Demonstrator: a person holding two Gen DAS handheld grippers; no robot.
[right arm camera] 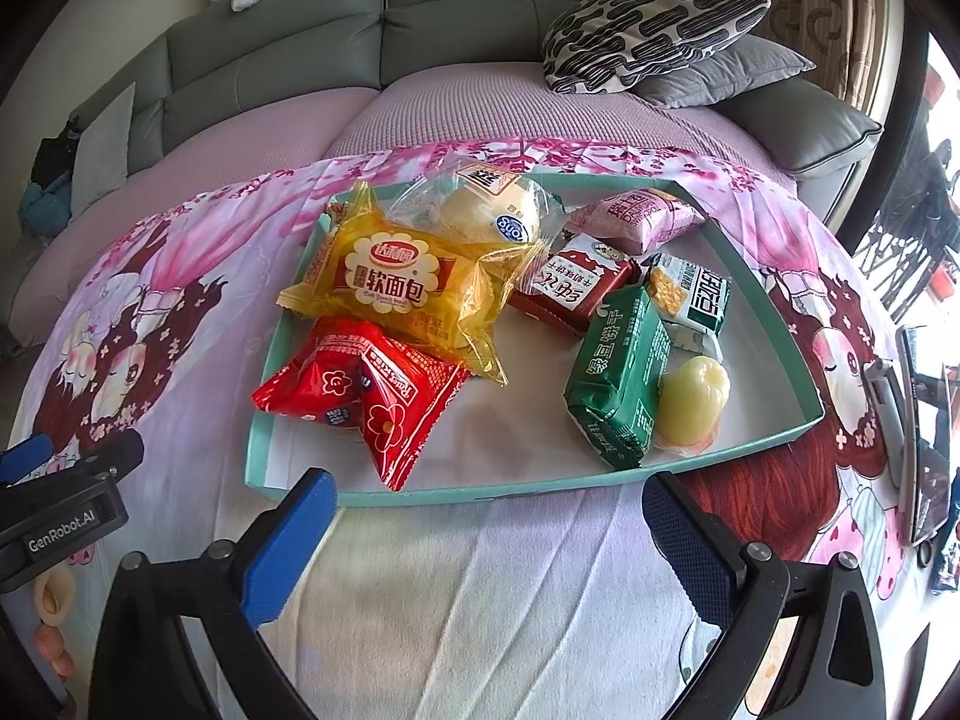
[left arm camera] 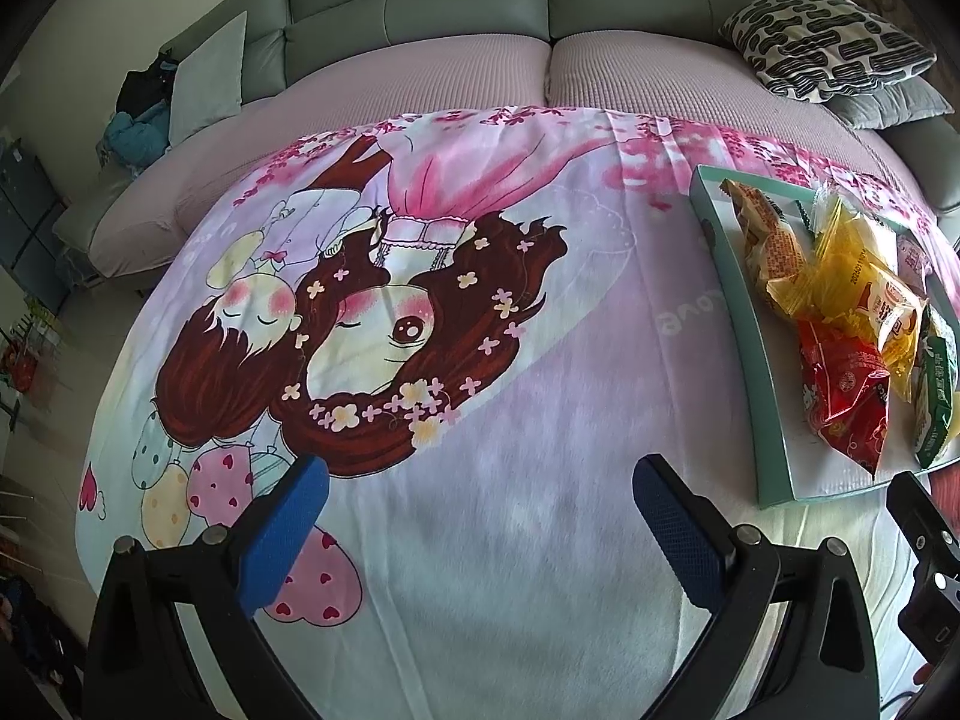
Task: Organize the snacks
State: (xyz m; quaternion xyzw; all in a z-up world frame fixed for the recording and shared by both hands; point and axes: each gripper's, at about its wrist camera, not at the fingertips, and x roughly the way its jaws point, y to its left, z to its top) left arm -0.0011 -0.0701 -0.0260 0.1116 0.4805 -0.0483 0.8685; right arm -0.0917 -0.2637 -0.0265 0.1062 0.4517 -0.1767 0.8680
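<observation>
Snacks lie heaped in the teal tray on the cartoon-print blanket: yellow bread packet at its left, overlapping the red packet, green biscuit pack at its right touching the pale jelly cup. Your right gripper hovers just before the tray's near rim, jaws apart and empty. Your left gripper hangs left of the tray over bare blanket, jaws likewise apart.
</observation>
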